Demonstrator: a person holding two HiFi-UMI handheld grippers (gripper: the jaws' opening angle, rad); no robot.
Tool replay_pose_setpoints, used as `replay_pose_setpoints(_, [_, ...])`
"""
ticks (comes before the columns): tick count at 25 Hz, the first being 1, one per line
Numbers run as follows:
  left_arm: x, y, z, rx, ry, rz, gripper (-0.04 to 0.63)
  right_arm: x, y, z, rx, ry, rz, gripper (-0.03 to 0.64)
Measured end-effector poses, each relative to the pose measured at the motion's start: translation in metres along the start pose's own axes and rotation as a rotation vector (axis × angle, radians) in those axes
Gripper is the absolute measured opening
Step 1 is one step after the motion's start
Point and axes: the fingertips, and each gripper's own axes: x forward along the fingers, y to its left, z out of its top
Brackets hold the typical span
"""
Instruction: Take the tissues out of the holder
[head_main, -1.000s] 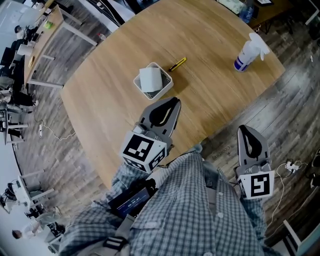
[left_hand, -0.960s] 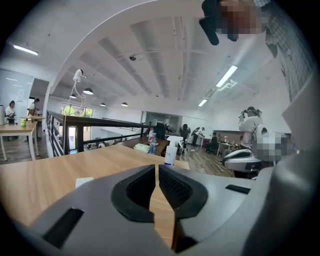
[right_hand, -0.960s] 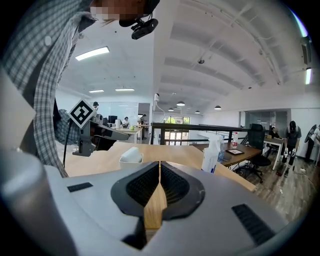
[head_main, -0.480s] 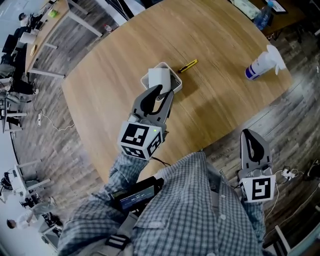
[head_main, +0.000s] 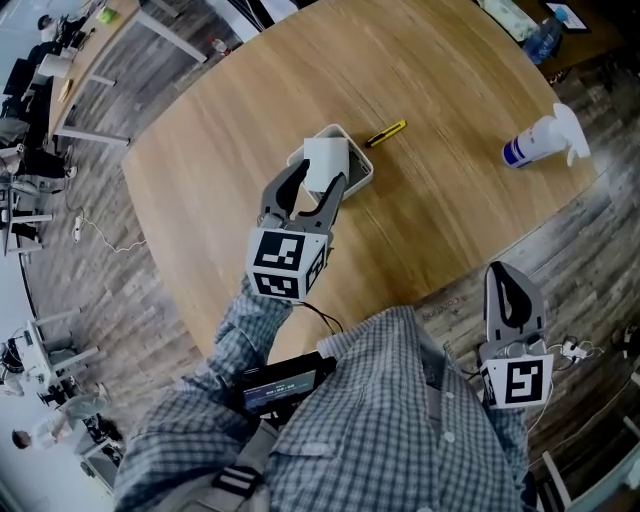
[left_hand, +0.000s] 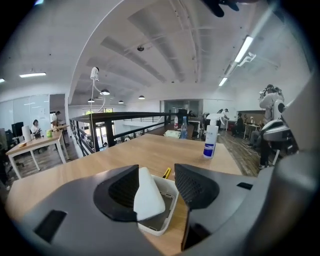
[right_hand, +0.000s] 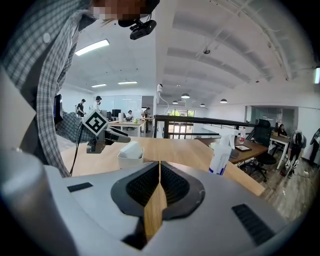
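A white tissue pack (head_main: 325, 160) stands tilted in a white square holder (head_main: 358, 180) near the middle of the round wooden table (head_main: 230, 120). My left gripper (head_main: 310, 190) hovers just in front of the holder, its jaws opening, with the tissue pack (left_hand: 148, 196) between them and no pad pressing on it. In the left gripper view the holder (left_hand: 169, 202) sits right under the jaws. My right gripper (head_main: 510, 292) hangs off the table's near edge, shut and empty. From the right gripper view the holder (right_hand: 130, 158) and left gripper (right_hand: 117, 135) show far left.
A yellow-and-black pen (head_main: 386, 133) lies just right of the holder. A white spray bottle with a blue label (head_main: 540, 143) lies near the table's right edge. A water bottle (head_main: 545, 32) stands at the far rim. The person's checked shirt (head_main: 400, 420) fills the lower view.
My left gripper has moved forward up to the holder and its jaws have gone from shut to apart around the tissue pack. The right gripper has stayed put.
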Motion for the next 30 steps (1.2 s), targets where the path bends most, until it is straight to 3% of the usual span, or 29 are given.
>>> replay_pose_setpoints(7, [0.015,0.018,-0.013,0.013,0.053,0.068,0.258,0.013,0.007,-0.005,-0.028,0.036,0.053,0.018])
replay_pose_setpoints(11, [0.024,0.021,-0.021,-0.027,0.071,0.077,0.285,0.019,0.006,-0.010,-0.019,0.059,0.078,0.018])
replay_pose_setpoints(15, [0.030,0.027,-0.027,-0.052,0.094,0.076,0.293,0.022,0.004,-0.011,0.029,0.069,0.089,0.018])
replay_pose_setpoints(30, [0.047,0.034,-0.054,-0.107,0.171,0.112,0.276,0.025,0.003,-0.026,0.051,0.102,0.096,0.018])
